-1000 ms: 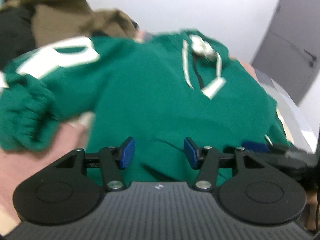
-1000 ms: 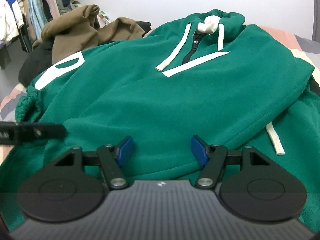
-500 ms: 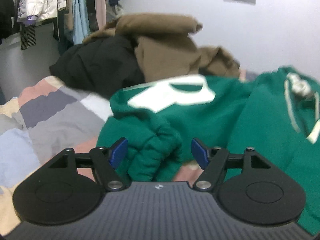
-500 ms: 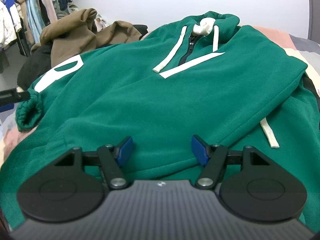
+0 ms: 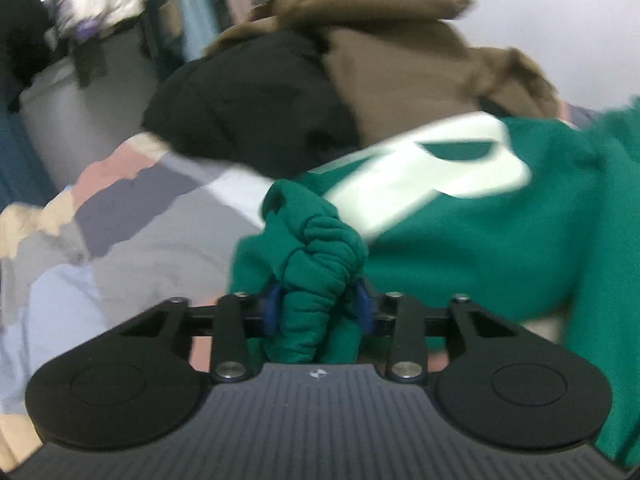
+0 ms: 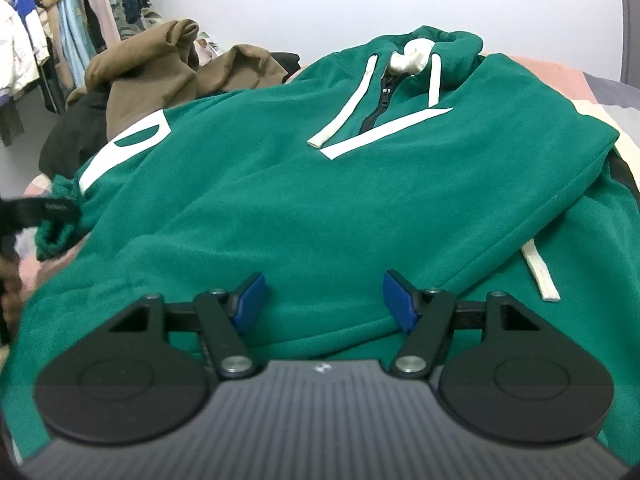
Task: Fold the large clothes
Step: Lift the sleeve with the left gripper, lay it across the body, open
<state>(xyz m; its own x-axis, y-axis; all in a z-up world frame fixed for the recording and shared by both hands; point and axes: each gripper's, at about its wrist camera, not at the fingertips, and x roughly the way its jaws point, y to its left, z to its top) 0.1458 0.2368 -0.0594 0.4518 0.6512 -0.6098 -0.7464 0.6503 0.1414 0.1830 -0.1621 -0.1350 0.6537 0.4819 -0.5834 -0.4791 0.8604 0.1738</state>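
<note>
A large green hoodie with white drawstrings and a white letter on its sleeve lies spread on the bed, hood at the far end. My left gripper is shut on the bunched green sleeve cuff at the hoodie's left side; it also shows at the left edge of the right wrist view. My right gripper is open and empty, just above the hoodie's lower front hem.
A pile of brown and black clothes lies behind the sleeve, also in the right wrist view. A patchwork bedspread covers the bed. Hanging clothes fill the far left.
My left gripper moved onto the sleeve cuff and shut on it. The right gripper has stayed open in much the same place above the hem.
</note>
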